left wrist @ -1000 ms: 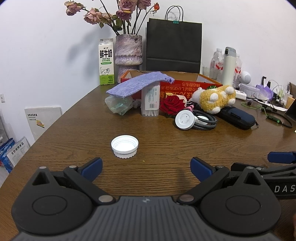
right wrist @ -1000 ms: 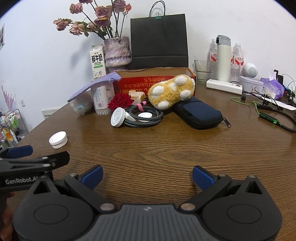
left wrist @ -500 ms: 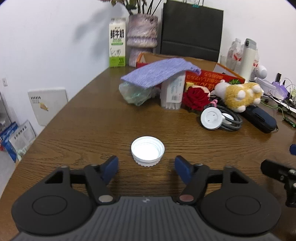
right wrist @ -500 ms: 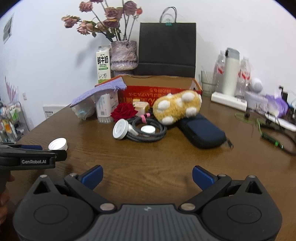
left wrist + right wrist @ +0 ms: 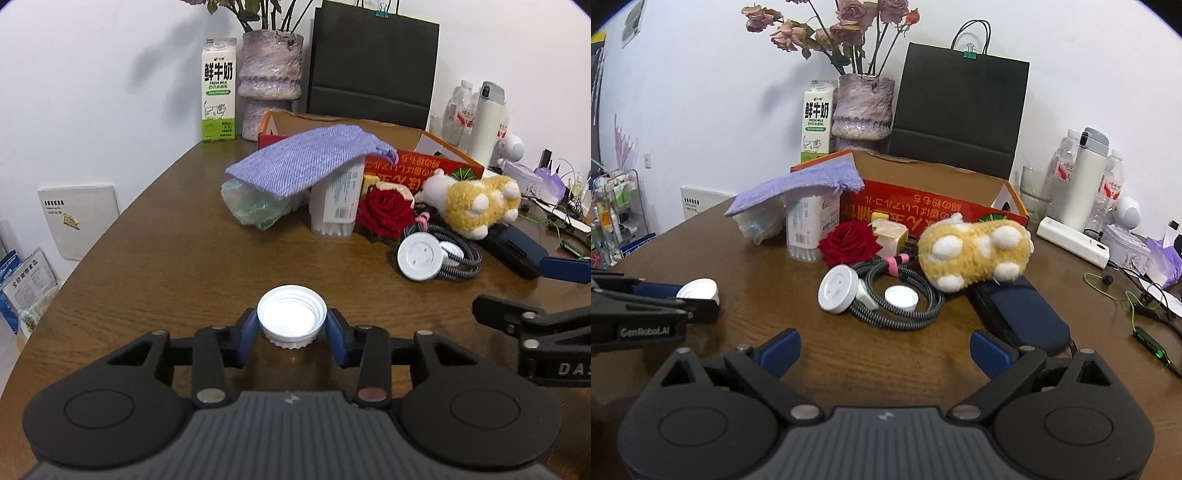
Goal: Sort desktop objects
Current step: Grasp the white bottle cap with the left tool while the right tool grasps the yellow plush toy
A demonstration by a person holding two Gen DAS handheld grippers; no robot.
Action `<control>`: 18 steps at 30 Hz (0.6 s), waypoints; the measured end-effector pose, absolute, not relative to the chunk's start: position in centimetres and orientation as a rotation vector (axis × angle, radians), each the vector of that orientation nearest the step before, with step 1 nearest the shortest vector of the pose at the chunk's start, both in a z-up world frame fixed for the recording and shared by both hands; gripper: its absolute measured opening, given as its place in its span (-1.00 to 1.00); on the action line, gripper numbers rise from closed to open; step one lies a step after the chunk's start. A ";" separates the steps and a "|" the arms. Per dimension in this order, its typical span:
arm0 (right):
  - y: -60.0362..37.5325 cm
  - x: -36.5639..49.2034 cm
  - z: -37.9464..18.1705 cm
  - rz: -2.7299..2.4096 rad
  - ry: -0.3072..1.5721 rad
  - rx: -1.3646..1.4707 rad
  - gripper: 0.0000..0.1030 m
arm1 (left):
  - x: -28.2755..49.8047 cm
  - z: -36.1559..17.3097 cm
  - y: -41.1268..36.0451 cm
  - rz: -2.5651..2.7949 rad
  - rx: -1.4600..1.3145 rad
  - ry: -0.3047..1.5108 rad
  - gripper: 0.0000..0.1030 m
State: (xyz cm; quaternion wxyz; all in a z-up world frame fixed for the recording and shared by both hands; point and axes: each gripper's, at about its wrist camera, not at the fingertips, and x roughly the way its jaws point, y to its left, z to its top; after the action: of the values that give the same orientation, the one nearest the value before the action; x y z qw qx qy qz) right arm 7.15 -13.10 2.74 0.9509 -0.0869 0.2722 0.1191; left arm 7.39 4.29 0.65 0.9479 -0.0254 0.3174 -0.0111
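Broad brown table [image 5: 155, 258], curved along its left edge, cluttered toward the back. Open red cardboard box [image 5: 934, 206] against the wall side, likely the place for sorted things, though only a guess. In front of it a heap: purple cloth [image 5: 306, 162] draped over a cotton-swab tub [image 5: 336, 206], yellow plush toy [image 5: 975, 254], dark blue pouch [image 5: 1023, 317], coiled striped cable [image 5: 897, 299] with a round white plug, red rose [image 5: 849, 243].

Well apart from the heap, alone on bare wood nearer the left edge: small white bottle cap [image 5: 291, 317], open side up. Round, so no long axis to line up with; any angle of approach serves.

Left gripper [image 5: 291, 332] straddling the cap, one blue pad on each side of the ribbed rim, closing at this moment. Pads at or all but at the rim; firm squeeze not certain from the left wrist view. Cap dead centre between the pads, straight ahead of the tool, so nothing to correct sideways.

Right gripper [image 5: 886, 350] spread wide, nothing between its pads, aimed at the cable and pouch, far from the cap. Left hand plainly the nearer one

Judged next: finish the pinch, lift straight up, carry toward the box
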 end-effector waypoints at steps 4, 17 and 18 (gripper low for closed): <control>-14.0 8.5 2.8 0.216 0.545 -0.163 0.88 | 8.1 1.7 3.9 -0.039 -0.053 0.614 -0.21; -19.8 14.1 4.9 0.102 0.505 -0.014 0.89 | 12.8 3.5 -0.1 -0.130 -0.080 0.566 -0.21; -19.8 14.7 5.2 0.102 0.499 -0.010 0.94 | 13.3 3.8 -0.4 -0.137 -0.091 0.560 -0.21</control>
State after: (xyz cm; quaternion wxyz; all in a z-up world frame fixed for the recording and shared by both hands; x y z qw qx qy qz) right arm 14.66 -19.84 5.17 0.9677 -0.0050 0.2468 0.0505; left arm 13.32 -0.42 3.78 0.9578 -0.0447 0.2759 -0.0676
